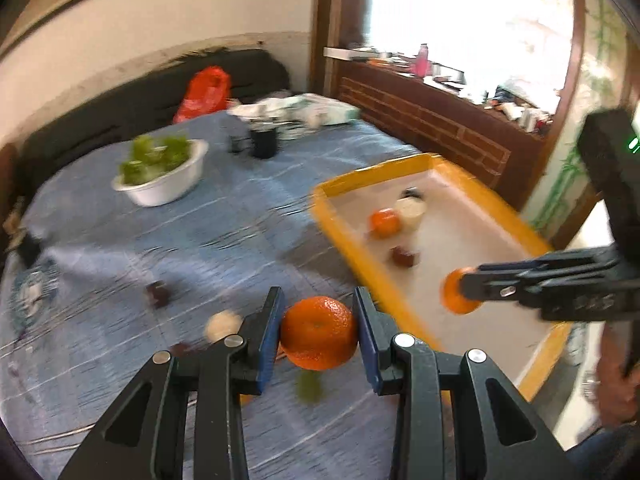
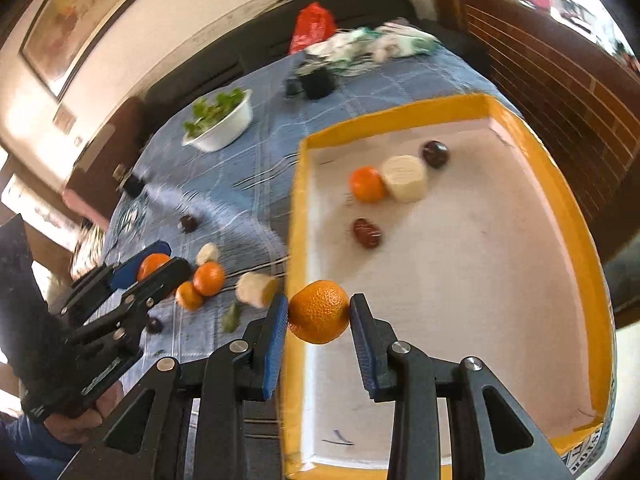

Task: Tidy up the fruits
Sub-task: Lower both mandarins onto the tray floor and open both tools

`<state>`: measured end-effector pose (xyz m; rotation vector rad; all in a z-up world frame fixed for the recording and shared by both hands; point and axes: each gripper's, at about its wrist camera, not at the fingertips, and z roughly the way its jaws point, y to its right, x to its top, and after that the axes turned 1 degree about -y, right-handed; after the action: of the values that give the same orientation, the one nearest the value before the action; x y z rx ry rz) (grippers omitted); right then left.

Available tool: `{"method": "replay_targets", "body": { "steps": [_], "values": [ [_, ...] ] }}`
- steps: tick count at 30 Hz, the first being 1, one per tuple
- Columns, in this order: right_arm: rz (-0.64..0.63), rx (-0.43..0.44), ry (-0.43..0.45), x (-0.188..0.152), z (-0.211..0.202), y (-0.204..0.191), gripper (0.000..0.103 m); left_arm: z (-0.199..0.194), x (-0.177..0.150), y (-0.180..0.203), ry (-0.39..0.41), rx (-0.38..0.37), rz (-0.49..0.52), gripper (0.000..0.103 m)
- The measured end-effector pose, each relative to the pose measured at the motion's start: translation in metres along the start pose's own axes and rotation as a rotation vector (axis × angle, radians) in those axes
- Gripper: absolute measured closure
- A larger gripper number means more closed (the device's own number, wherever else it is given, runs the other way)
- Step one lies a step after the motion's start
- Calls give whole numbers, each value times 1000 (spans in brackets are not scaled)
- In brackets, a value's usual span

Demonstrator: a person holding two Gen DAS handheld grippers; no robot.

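Both grippers carry fruit toward the yellow-rimmed tray (image 2: pixel 576 216); the right gripper (image 2: pixel 319 312) clamps an orange (image 2: pixel 319 312) just over its near edge; the left gripper (image 1: pixel 318 338) pinches another orange (image 1: pixel 318 338) beside the tray, seemingly lifted; several fruits lie inside already.

Cream wall (image 1: pixel 160 12) with framed picture (image 2: pixel 76 20), dark sofa (image 1: pixel 120 108) below — bright window (image 1: pixel 468 16) over brick-patterned wooden counter (image 1: pixel 432 120).

The left wrist view looks forward along its tongs (image 1: pixel 318 334), low and close over the tabletop (image 1: pixel 200 240). The right wrist view (higher, tilted) looks down into the yellow-rimmed tray (image 2: pixel 560 184). Both share tray (image 1: pixel 400 168), tabletop (image 2: pixel 248 184) and white bowl (image 1: pixel 168 192).
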<state>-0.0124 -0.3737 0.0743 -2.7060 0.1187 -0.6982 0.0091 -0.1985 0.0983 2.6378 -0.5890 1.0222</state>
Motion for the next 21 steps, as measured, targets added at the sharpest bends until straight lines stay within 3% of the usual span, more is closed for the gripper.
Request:
{"method": "replay_targets", "body": {
  "steps": [5,9,14,21],
  "values": [
    [94,-7,7,14,-3,38,68,26,21,33,-47,-164,-11,69],
    [135,-16,12,30,-4,59,68,53,27,54,-100,-235,-15,69],
    [162,-34,-1,50,9,79,68,84,30,69,-156,-242,-25,69],
    [160,-21,-38,64,31,88,68,108,30,77,-190,-192,-19,69]
  ]
}}
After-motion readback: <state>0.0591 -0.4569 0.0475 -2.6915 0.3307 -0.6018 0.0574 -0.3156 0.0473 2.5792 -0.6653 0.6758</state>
